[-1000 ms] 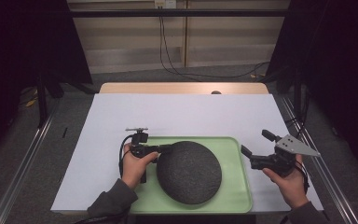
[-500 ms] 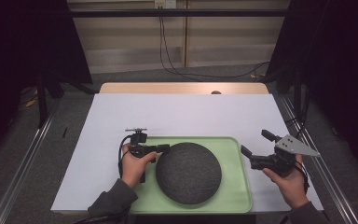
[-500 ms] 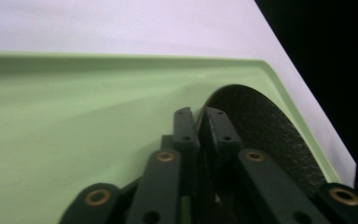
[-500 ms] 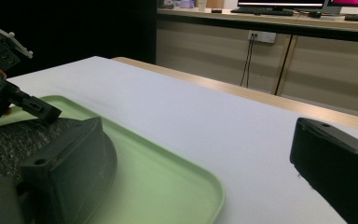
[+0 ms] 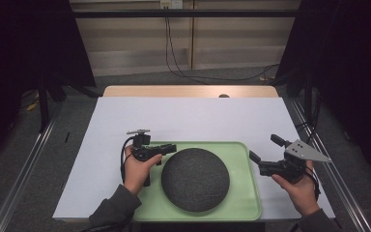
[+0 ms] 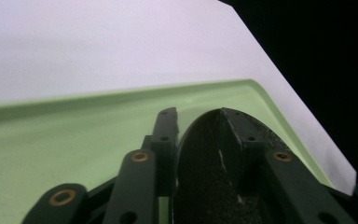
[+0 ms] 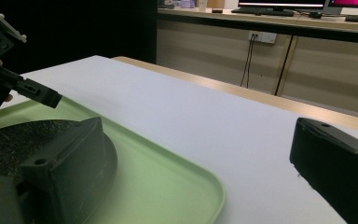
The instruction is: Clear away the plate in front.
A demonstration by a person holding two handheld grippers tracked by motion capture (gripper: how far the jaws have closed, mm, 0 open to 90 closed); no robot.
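A dark speckled round dish [image 5: 195, 180] lies on a pale green tray [image 5: 244, 195] at the table's near edge. My left gripper [image 5: 166, 152] reaches in from the left at the dish's left rim. In the left gripper view the dish's edge [image 6: 200, 182] rises between the two jaws of the left gripper [image 6: 200, 116]. These jaws have just been opening and no longer pinch it. My right gripper [image 5: 264, 148] is held just off the tray's right rim, open wide with nothing between its jaws. The right gripper [image 7: 200, 177] looks across the tray [image 7: 168, 186] and the dish [image 7: 18, 135].
The tray sits on a white sheet [image 5: 188, 118] that covers most of the table, with a strip of wooden tabletop [image 5: 188, 91] at the far edge. Metal rails [image 5: 29, 159] run along both sides on the floor. Cables [image 5: 193, 58] hang by the back wall.
The left gripper's jaws stand a little wider at the dish's rim than before. The dish, the tray and the right hand have stayed where they were.
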